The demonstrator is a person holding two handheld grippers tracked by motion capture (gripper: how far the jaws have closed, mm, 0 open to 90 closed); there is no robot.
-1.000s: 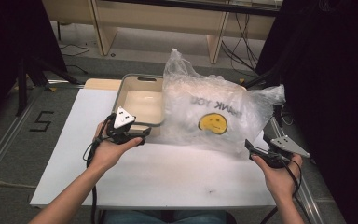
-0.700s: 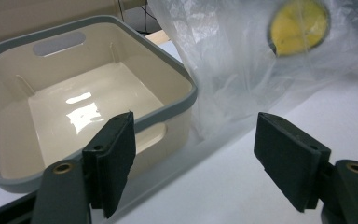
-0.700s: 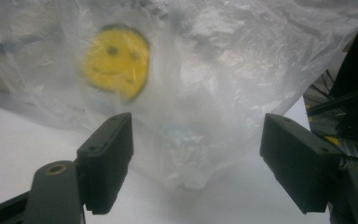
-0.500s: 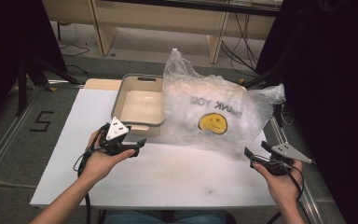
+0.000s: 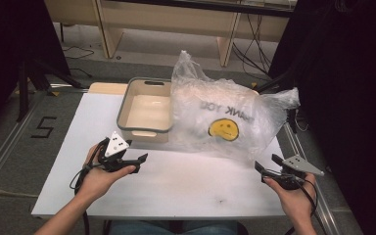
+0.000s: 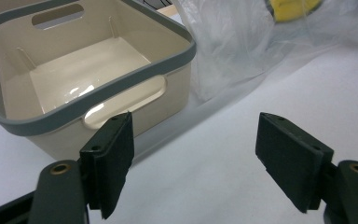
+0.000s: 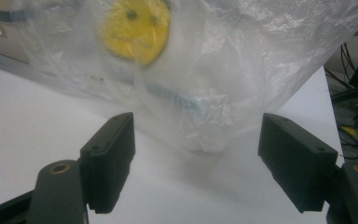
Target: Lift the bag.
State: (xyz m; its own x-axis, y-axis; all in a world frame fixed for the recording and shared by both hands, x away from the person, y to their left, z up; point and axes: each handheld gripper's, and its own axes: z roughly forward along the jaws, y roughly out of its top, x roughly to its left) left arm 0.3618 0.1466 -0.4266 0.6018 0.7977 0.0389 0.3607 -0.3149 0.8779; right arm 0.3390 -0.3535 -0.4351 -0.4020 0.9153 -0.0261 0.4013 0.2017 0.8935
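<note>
Left gripper [image 5: 136,163]: held low over the worktop [image 5: 186,186] toward its near-left part, jaws spread wide with nothing between them. In the left gripper view the two black jaws frame bare white surface, with the tub's near wall just beyond the left jaw.

Right gripper [image 5: 266,166]: held near the worktop's near-right corner, jaws likewise parted and empty. In the right gripper view the bag's lower edge sits straight ahead, between the lines of the two jaws and apart from them.

Tub [image 5: 146,113]: beige, grey-rimmed, rectangular, empty, with a slot handle in its near and far walls. It stands at the far edge, left of centre, ahead of the left gripper and nearer that hand.

Plastic bag [image 5: 225,117]: clear, crumpled, printed with a yellow smiley face [image 5: 223,129] and mirrored lettering. It rests right of the tub, touching or overlapping the tub's right wall, and spreads toward the far-right corner. Its long axis runs across the worktop, left to right. By position, the right gripper is the nearer one to the bag's free right end; contents cannot be told through the film.
</note>
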